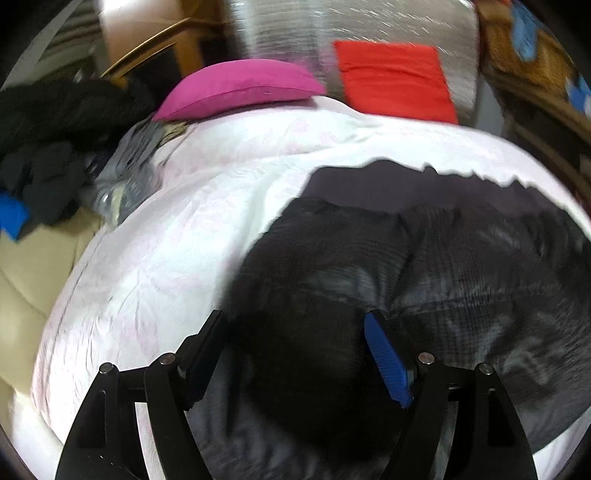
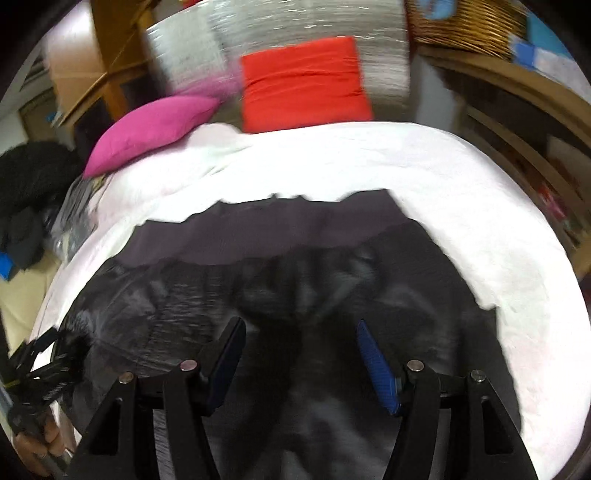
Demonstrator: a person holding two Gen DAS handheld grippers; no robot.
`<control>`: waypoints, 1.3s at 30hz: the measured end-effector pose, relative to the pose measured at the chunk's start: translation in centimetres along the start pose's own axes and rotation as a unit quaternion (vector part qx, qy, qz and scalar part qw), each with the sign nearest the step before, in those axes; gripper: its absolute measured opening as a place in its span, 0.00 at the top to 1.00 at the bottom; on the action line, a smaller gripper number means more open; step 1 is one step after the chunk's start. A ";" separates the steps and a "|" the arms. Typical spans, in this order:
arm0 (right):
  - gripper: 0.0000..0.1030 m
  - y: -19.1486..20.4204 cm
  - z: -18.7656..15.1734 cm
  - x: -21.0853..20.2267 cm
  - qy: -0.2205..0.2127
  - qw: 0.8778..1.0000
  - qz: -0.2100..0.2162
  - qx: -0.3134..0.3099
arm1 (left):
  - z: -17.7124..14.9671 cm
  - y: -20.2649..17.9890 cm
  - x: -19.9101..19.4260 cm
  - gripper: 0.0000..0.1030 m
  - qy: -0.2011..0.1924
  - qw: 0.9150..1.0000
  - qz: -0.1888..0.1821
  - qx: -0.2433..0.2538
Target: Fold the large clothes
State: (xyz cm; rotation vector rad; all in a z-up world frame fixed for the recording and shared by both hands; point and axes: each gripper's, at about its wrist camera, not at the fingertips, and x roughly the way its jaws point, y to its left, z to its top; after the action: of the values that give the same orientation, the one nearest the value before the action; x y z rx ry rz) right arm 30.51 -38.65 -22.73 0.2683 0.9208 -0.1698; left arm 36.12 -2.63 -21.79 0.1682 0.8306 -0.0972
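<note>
Here dark garment (image 1: 424, 258) spans both open jaws.

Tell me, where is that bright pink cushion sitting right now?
The pink cushion lies at the far left end of the white bedspread, left of the red cushion, in both wrist views.

Two cushions are seen in the upper part of the frame, one pink (image 1: 236, 88) and one red (image 1: 395, 79), and one dark garment (image 1: 424, 258) is spread across the centre on one white cover (image 1: 177, 240). One heap of dark clothes (image 1: 48, 147) is counted at the left edge and one wicker basket (image 2: 465, 26) at the upper right. Two grippers are counted, the left (image 1: 293, 354) and the right (image 2: 301, 358), each shown with two fingers set apart at the bottom of the frame.
</note>
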 end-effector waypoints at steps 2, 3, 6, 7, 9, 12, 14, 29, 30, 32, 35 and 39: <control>0.36 -1.9 -0.5 0.6 0.018 0.999 -0.014 0.024 | -0.1 1.2 -0.5 0.25 -0.004 1.000 0.017 -0.018; 0.36 -2.8 -1.0 1.4 0.038 0.998 -0.027 0.032 | -0.3 1.4 -0.4 0.25 0.001 0.999 0.030 -0.021; 0.36 -3.7 -1.8 2.3 0.050 0.998 -0.030 0.025 | -1.3 2.1 1.4 0.25 0.044 0.998 0.038 -0.033; 0.36 -3.6 -1.8 2.0 0.049 0.998 -0.031 0.020 | -1.4 2.2 1.7 0.23 0.048 0.997 0.035 -0.040; 0.36 -3.7 -1.9 1.1 0.043 0.998 -0.018 0.030 | -1.3 2.7 1.5 0.23 0.051 0.997 0.030 -0.051; 0.36 -3.1 -2.1 -0.6 0.022 0.999 0.026 0.031 | -1.8 3.5 0.0 0.23 0.036 0.996 0.027 -0.076; 0.36 -1.8 -2.1 -2.2 -0.005 0.998 0.056 0.013 | -2.7 4.6 -1.0 0.23 0.030 0.994 0.025 -0.104; 0.40 1.8 -4.2 -0.5 0.054 0.995 0.082 -0.018 | -5.0 6.2 -1.3 0.23 0.030 0.991 0.035 -0.127; 0.40 1.1 -4.1 -1.2 0.039 0.996 0.083 -0.010 | -4.7 6.3 -1.8 0.23 0.015 0.991 0.032 -0.130; 0.40 -0.1 -3.6 -2.0 0.015 0.997 0.076 0.001 | -4.3 6.3 -2.7 0.23 -0.009 0.991 0.035 -0.130; 0.40 -3.3 -2.7 -3.2 -0.011 0.998 0.041 0.038 | -3.5 6.5 -2.4 0.21 -0.012 0.990 0.040 -0.134; 0.23 -10.6 -0.4 -4.8 -0.033 0.990 0.047 0.127 | -2.2 8.6 1.4 0.16 0.071 0.976 -0.097 -0.182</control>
State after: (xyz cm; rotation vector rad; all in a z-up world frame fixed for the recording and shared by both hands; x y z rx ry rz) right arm 24.58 -48.45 -20.74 0.5384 0.8195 -0.2085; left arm 36.76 6.20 -23.37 -0.2555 0.9924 -0.1156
